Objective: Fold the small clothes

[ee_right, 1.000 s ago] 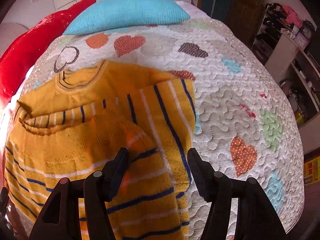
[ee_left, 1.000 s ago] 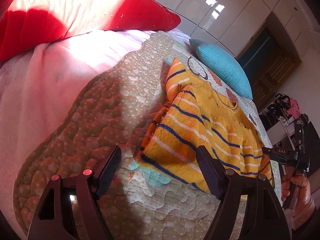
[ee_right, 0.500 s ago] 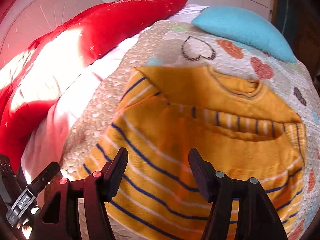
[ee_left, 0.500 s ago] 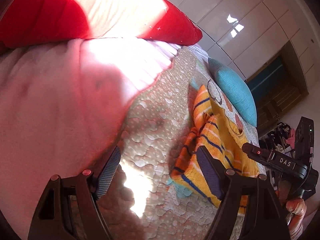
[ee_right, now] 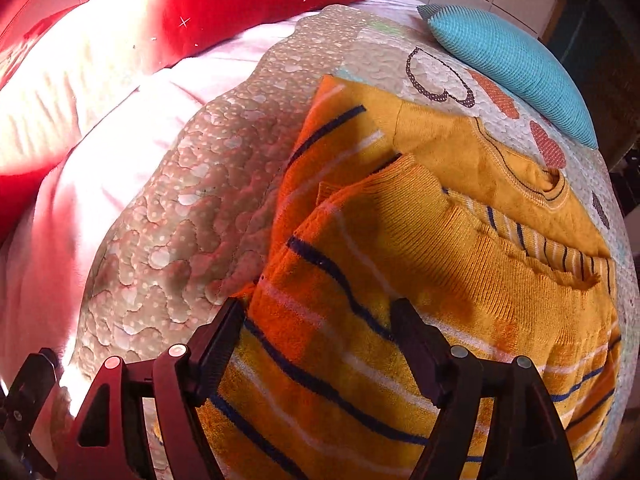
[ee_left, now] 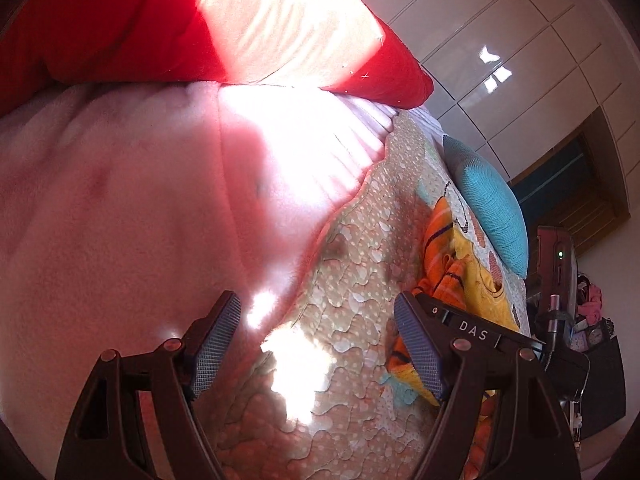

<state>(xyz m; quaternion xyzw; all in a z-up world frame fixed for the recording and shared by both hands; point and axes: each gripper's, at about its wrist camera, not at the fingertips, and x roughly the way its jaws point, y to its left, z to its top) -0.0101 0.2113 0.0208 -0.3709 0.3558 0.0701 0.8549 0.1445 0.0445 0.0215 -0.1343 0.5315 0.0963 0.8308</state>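
A small yellow sweater [ee_right: 440, 248] with blue and white stripes lies folded on the quilt, its sleeve laid across the body and its neckline toward the blue cushion. My right gripper [ee_right: 320, 320] hangs over the sweater's lower left edge. Its jaws are opening, with striped knit lying beneath and between them and the pads apart from it. My left gripper [ee_left: 320, 332] stands open over the bare quilt [ee_left: 360, 264], left of the sweater [ee_left: 476, 280], with nothing between its fingers. The right gripper's black housing [ee_left: 556, 264] shows behind the left gripper's right finger.
A red pillow [ee_left: 120, 20] and a pink blanket [ee_left: 120, 220] fill the left side of the bed. A blue knitted cushion [ee_right: 512, 60] lies beyond the sweater. White wardrobe doors [ee_left: 520, 40], a dark door and a cluttered shelf [ee_left: 592, 320] stand past the bed.
The left gripper swung left, off the sweater and toward the pink blanket. The right gripper travelled left across the sweater to its left edge, and its jaws widened.
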